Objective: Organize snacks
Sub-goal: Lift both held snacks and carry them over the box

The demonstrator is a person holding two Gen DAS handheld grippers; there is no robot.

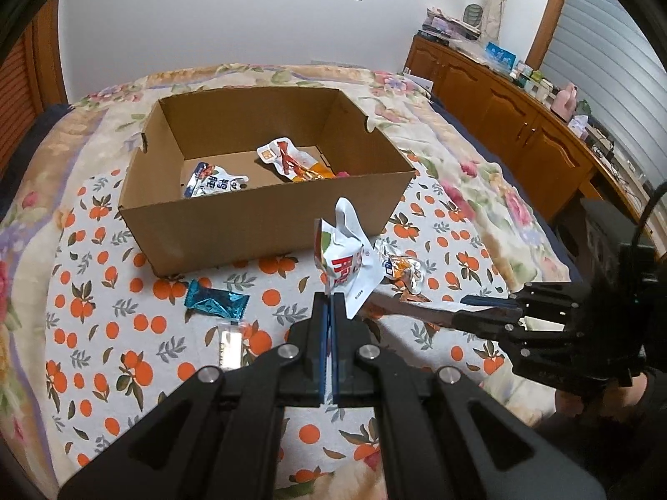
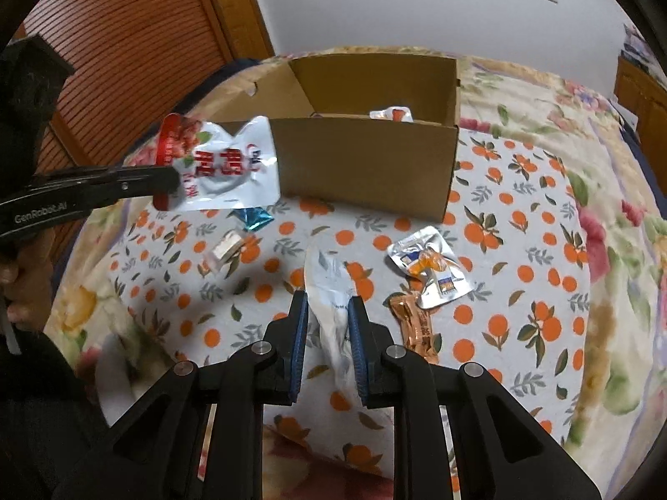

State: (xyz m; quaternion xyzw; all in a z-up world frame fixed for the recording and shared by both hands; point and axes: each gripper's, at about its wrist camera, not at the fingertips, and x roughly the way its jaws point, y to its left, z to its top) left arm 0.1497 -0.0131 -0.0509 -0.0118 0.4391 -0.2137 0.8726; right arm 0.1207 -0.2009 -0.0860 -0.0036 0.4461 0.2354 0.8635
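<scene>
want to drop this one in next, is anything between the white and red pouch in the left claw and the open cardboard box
Only the cardboard box's near wall stands between them. The left claw holds the white and red pouch above the cloth, just short of that wall, so it must clear the rim. Inside, two packets lie on the floor, leaving bare room.
</scene>
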